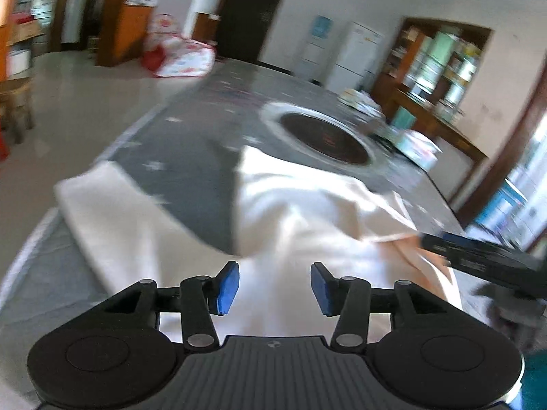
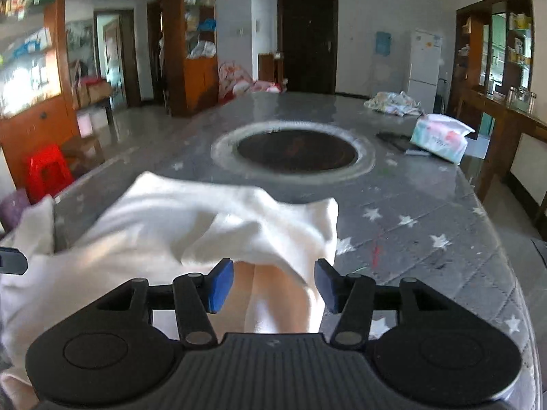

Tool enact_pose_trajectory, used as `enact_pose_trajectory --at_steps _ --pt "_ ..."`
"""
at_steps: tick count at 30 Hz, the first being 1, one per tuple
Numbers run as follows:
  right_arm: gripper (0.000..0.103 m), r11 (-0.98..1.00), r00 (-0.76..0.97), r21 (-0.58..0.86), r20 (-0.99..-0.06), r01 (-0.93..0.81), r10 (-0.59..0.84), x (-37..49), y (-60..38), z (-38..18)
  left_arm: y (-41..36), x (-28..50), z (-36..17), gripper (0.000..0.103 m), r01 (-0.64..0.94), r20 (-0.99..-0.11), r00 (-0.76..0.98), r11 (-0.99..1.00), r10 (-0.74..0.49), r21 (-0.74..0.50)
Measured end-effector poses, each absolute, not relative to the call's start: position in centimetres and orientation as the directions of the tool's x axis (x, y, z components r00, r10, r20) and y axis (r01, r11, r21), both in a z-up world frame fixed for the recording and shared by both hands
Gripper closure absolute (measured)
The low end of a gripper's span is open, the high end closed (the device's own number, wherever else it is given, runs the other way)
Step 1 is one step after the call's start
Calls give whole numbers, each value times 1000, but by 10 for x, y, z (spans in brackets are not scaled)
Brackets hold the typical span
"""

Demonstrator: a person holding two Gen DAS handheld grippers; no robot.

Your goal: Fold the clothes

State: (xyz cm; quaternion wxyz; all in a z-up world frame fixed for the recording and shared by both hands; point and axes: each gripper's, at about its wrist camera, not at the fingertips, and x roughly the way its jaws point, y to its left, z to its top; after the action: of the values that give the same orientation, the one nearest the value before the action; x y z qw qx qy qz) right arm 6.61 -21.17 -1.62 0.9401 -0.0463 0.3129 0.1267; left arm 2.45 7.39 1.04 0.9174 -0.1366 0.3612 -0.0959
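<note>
Both the left gripper (image 1: 275, 288) and right gripper (image 2: 274, 285) gaped empty over the white garment (image 2: 205, 225) at mid-frame on the desk (image 2: 427, 225).

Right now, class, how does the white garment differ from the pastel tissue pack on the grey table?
The white garment is plain, limp and rumpled, lying near the grippers; the pastel tissue pack is printed, boxy and sits far off by the right edge. Both rest on the grey starred table.

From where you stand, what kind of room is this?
Probably a home's dining or living room: a big grey table with a round cooktop set in it, a white fridge by the wall, and wooden shelves of household goods.
</note>
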Motion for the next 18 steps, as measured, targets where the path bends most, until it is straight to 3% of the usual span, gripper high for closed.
enact_pose_trajectory --at_steps 2,3,4,7,14,18 --pt "56 963 773 -34 -603 -269 195 68 -207 -23 57 27 7 53 131 -641 698 937 -320 -325" --pt "68 962 776 -42 -602 -270 191 69 -205 -26 48 29 5 53 157 -643 685 932 -342 -328" --pt "87 963 777 -31 -599 -266 195 70 -206 -26 41 29 3 53 178 -646 675 928 -357 -328" --pt "99 975 798 19 -571 -223 193 68 -217 -22 19 30 -4 53 232 -655 643 916 -398 -328" --pt "100 997 875 -27 -481 -70 49 36 -260 4 -14 22 -19 53 322 -683 575 892 -450 -316" --pt "100 998 877 -20 -477 59 -61 18 -291 7 -20 18 -20 51 338 -684 577 893 -446 -298"
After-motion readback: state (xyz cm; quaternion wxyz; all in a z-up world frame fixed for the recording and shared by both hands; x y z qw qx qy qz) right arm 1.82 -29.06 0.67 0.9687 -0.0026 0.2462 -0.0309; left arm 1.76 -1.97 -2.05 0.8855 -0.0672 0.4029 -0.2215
